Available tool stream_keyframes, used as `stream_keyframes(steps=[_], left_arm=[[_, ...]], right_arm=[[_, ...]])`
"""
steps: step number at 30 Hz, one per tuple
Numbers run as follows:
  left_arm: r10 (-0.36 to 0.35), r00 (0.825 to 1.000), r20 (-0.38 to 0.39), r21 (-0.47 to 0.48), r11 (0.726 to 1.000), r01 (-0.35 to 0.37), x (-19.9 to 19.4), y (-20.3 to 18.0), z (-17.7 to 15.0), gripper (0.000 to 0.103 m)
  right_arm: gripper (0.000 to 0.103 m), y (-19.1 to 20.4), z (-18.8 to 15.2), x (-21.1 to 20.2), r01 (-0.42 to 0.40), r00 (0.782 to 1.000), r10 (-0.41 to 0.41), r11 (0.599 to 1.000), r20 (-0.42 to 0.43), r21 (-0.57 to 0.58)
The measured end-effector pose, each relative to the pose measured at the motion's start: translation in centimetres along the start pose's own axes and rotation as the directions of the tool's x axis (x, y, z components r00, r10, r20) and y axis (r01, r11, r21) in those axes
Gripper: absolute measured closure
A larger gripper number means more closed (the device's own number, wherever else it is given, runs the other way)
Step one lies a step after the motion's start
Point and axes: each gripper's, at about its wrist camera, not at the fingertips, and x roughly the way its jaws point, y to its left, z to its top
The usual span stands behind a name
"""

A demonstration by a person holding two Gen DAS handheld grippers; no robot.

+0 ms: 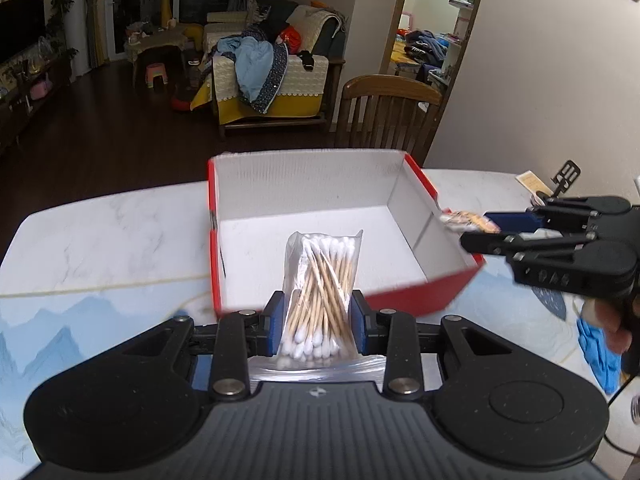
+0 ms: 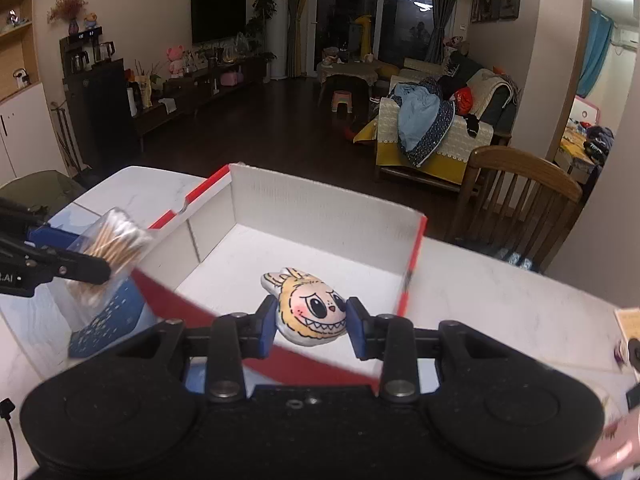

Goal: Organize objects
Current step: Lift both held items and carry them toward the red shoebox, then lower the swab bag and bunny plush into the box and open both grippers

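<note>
Together, two tools, two held things and one box make up the scene.

Left tool: one, at the lower middle of its own view and at the left edge of the right wrist view; its blue pads are closed against the sides of the bag, nearly as narrow as they go.

Bag of cotton swabs: one clear plastic bag full of wooden-stemmed swabs, too many to count, pinched upright between the left tool's pads and held above the near wall of the box.

Box: one, red outside and white inside, open at the top, in the middle of both views on the surface; nothing shows on its white floor.

Surface: one, pale marble with a blue patterned mat across the lower part of the left wrist view.

Character figure: one flat cartoon head with yellow hair, big eyes and a toothy grin, held over the box's near red wall.

Right tool: one, at the lower middle of its own view; its pads are drawn in against both sides of the figure.

Chair: one, wooden, behind the box at upper right.
</note>
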Motion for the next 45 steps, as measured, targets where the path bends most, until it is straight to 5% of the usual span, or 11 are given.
stream_keyframes(steps=[17, 28, 38, 45], left_arm=[[0.082, 0.989, -0.12, 0.129, 0.989, -0.067, 11.9, -0.2, 5.9, 0.071], [0.119, 0.953, -0.279, 0.164, 0.984, -0.075, 17.9, 0.0, 5.2, 0.071], [0.116, 0.903, -0.414, 0.154, 0.986, -0.056, 21.0, -0.1, 4.5, 0.07], [0.112, 0.894, -0.433, 0.139, 0.989, -0.056, 21.5, 0.2, 4.2, 0.069]], right_arm=[[0.068, 0.7, 1.8, 9.3, -0.008, 0.989, 0.005, 1.0, -0.15, -0.024], [0.068, 0.7, 0.6, 14.6, -0.026, 0.935, 0.022, 1.0, -0.353, -0.005], [0.065, 0.9, -0.4, 16.1, -0.014, 0.902, 0.009, 1.0, -0.432, -0.007], [0.061, 0.7, -0.1, 16.2, -0.007, 0.893, -0.003, 1.0, -0.45, -0.02]])
